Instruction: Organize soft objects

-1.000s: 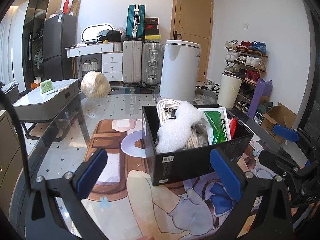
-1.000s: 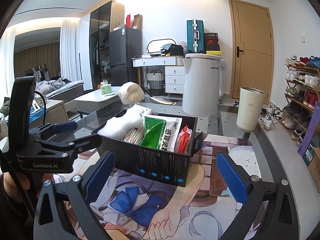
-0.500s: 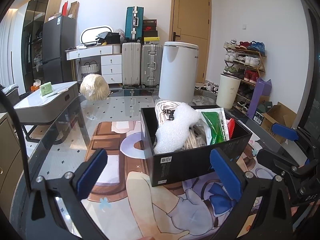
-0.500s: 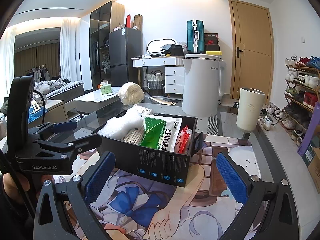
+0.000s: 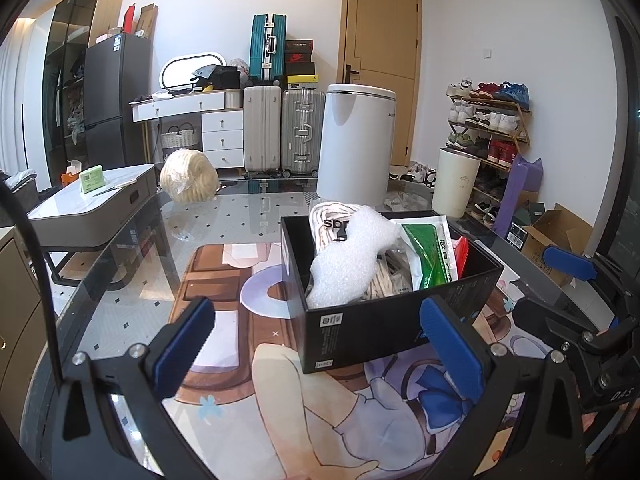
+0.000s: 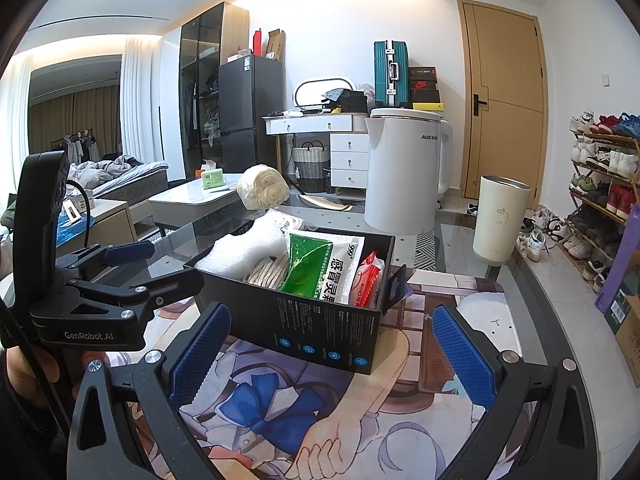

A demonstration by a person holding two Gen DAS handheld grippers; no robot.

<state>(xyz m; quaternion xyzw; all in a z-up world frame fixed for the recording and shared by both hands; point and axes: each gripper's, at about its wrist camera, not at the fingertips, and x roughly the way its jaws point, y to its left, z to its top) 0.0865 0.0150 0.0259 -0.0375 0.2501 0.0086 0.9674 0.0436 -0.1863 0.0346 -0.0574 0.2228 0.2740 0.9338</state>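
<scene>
both tongs spread wide, nothing in either. left gripper [image 5: 316, 344] and right gripper [image 6: 330, 350] hang low over the printed mat [image 6: 280, 412], just short of the black box [image 5: 360, 328], not touching it.

task items are in the box, on the mat on the glass table [image 5: 132, 280]: white foam wrap [image 5: 352, 256] sticking up over the rim, coiled pale rope [image 6: 266, 272] under it, green-and-white sachet pack [image 6: 324, 268], red wipes pack [image 6: 366, 284] against the right wall. one more soft lump, a cream yarn-like bundle [image 5: 189, 176], sits well apart at the far table edge.

handling guess: all light and squashy. foam wrap will crush and spring back; pinch it at the raised upper fold. rope is floppy, likely to uncoil, so grab across several strands. sachet and wipes are slick film; take them at the top seam, narrow edge between the pads. the cardboard box is light and may skate on the mat if pushed.

hard to tell: box depth and anything below the top layer, how much rope there is, whether the bundle is bagged. left gripper's body blocks part of the right view; lower mat cut off by both frames.
</scene>
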